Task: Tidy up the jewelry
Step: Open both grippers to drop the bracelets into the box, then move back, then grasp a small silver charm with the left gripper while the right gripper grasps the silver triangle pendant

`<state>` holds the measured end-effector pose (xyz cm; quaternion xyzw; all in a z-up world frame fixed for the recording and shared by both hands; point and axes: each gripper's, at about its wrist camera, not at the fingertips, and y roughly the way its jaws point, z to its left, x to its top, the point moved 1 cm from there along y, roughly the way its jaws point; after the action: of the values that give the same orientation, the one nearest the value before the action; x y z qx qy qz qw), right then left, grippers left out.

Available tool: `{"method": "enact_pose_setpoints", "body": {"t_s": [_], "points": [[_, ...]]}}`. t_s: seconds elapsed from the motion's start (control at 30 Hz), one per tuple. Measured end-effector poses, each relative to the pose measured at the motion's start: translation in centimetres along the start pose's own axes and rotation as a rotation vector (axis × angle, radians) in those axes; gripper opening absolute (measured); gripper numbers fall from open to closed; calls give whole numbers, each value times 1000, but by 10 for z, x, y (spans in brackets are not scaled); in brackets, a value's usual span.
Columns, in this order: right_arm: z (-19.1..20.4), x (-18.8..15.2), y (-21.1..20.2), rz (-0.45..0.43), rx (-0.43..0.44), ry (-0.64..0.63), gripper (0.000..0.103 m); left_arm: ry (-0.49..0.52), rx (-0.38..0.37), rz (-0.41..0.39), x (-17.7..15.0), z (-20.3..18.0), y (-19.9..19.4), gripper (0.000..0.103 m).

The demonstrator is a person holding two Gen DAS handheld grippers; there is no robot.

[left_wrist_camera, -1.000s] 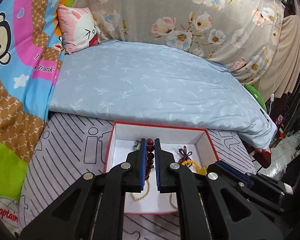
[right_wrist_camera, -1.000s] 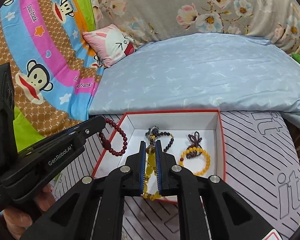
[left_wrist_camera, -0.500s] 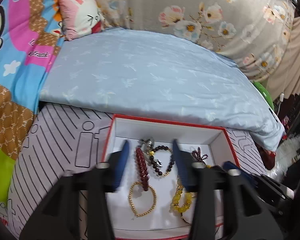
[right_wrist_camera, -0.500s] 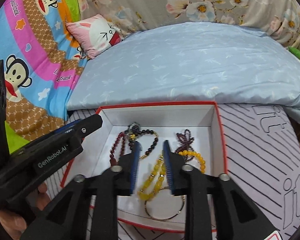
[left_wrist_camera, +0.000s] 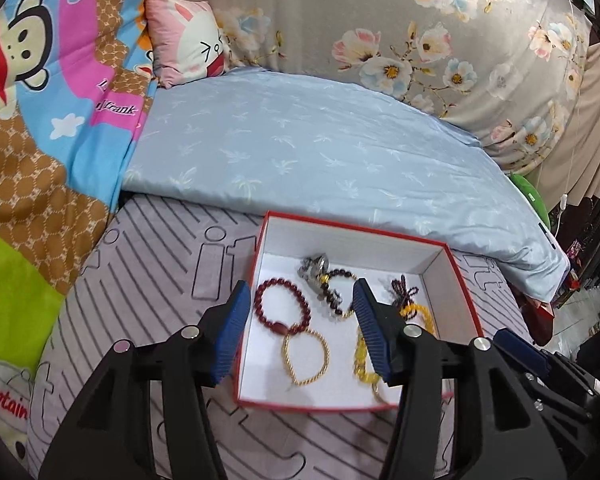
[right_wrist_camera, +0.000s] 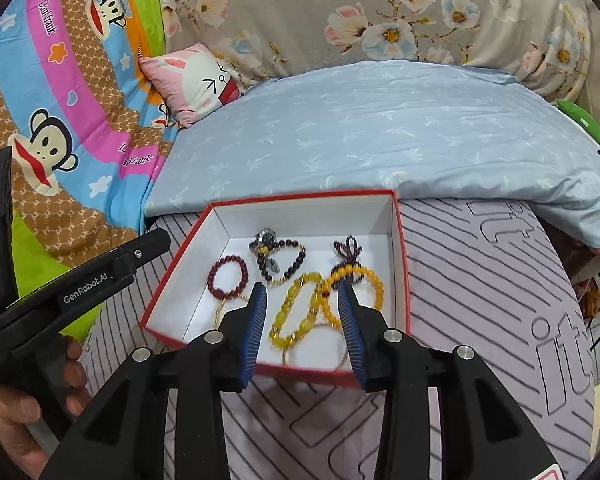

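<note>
Both tools are hovering over the near edge of a red box [left_wrist_camera: 456, 276] with a white inside, which is sitting on a grey striped mat [left_wrist_camera: 152, 264] on the bed. The left tool [left_wrist_camera: 298, 328] is standing with its blue pads wide apart and holding nothing; one pad is hanging outside the box's left wall, the other over the middle of the box. The right tool [right_wrist_camera: 302, 320] is also spread open and empty, with its pads reaching over the near half of the box.

The jewelry is all lying on the box floor. A dark red bead bracelet [right_wrist_camera: 227, 276] is resting at the left, touching a thin gold chain [left_wrist_camera: 306, 356] just nearer. A dark bead bracelet with a silver charm [right_wrist_camera: 278, 258] is lying toward the far middle. Two yellow bead bracelets [right_wrist_camera: 300, 312] are sitting right of centre, partly overlapping, with a small dark purple knot [right_wrist_camera: 348, 250] at their far side.

A blue quilt [right_wrist_camera: 380, 140] is lying beyond the box, and a pink cushion [right_wrist_camera: 198, 80] is leaning at the far left.
</note>
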<state>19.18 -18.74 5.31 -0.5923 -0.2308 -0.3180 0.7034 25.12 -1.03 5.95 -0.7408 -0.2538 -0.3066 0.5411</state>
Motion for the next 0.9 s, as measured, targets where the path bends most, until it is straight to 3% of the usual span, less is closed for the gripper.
{"method": "enact_pose_setpoints", "body": {"t_s": [0.33,0.67,0.9], "points": [[-6,-59,-24,64,-29,-1,37,25,65,55,-61,5,-27,51],[-19,-127,-27,185,-49,1,37,24,76,150,-124,-1,-26,51],[-12,-144,-19,212,-56,-32,34,58,98,173,-145,-13,-21,51]]}}
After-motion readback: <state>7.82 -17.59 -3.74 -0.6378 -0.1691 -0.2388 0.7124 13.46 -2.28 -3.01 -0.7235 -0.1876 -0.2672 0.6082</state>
